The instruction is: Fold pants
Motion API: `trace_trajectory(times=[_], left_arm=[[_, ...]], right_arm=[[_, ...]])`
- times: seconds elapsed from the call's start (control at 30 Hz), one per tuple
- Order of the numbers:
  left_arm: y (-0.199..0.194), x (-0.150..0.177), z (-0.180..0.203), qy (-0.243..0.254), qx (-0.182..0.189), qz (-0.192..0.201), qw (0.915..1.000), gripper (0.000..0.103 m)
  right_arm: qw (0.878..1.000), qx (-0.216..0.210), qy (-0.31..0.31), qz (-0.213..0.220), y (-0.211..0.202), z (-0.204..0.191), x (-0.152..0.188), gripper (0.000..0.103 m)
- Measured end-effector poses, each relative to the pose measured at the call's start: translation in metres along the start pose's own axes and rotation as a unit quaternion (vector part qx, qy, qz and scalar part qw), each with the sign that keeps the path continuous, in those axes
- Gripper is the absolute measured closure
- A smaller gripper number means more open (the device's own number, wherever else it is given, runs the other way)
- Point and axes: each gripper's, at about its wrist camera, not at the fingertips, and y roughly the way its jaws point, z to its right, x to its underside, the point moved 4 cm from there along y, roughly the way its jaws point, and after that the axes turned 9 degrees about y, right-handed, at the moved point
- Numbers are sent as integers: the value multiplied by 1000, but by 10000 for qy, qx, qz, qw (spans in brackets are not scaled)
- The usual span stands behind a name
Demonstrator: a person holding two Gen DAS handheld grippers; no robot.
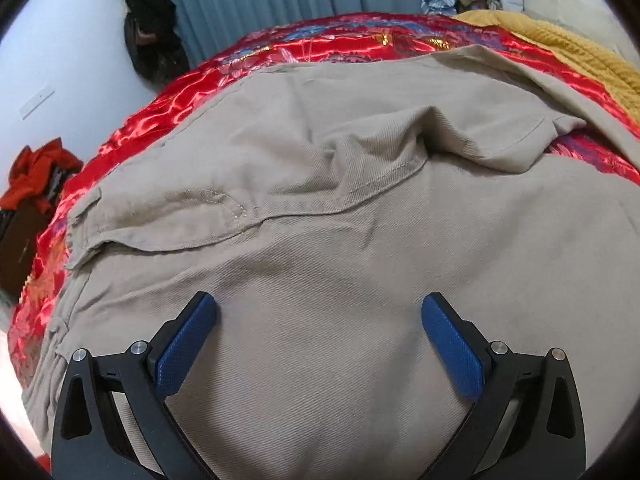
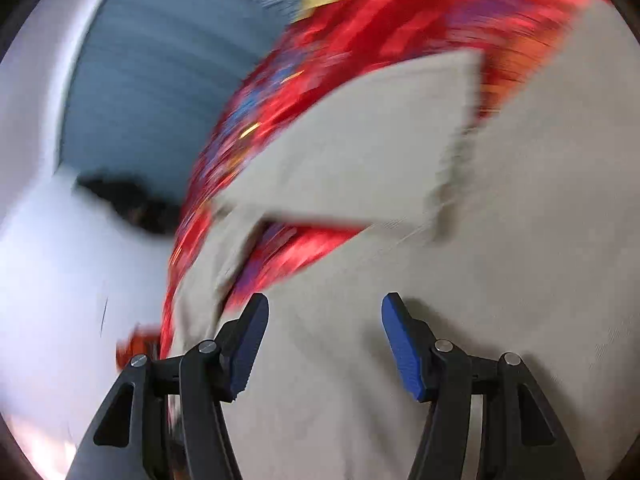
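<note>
We're between folds: both claws released, nothing gripped. Left claw (image 1: 319, 312) and right claw (image 2: 325, 312) hover over the khaki pants (image 1: 360, 208), spread on the red bedspread (image 1: 168, 112). Next we likely regrasp an edge. Fabric's rumpled, 1 flap lying over the rest.

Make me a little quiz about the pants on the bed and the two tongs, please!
1. True or false: the left tongs are clamped on the beige pants.
2. What lies right under the pants? A) red satin bedspread B) bare wood C) green carpet
3. Fill in: the blanket at the far corner of the bed is ____ in colour.

Key
1. False. Both the left tongs and the right tongs stand open over the cloth, with nothing pinched.
2. A
3. Yellow (mustard)
</note>
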Motion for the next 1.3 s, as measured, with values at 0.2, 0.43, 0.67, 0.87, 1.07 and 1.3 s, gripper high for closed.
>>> trace_trajectory(times=[0.2, 0.43, 0.67, 0.87, 1.07, 1.3], left_arm=[[-4, 3, 2, -3, -126, 176, 9998, 1], [-9, 5, 1, 0, -54, 18, 10000, 1], [-56, -24, -24, -1318, 1915, -275, 9722, 1], [-55, -94, -10, -2224, 3318, -123, 9167, 1], [-24, -136, -7, -2653, 3561, -240, 8957, 1], [-11, -133, -33, -3006, 3463, -437, 8876, 49]], right_arm=[[9924, -120, 1161, 390, 13, 13, -19, 51], [9978, 184, -141, 613, -12, -29, -13, 99], [9707, -821, -2158, 666, -115, -128, 29, 99], [9502, -1370, -2724, 643, -175, -149, 62, 99], [9383, -1765, -2912, 610, -230, -148, 77, 99], [9282, -1980, -3125, 407, -276, -120, 79, 99]])
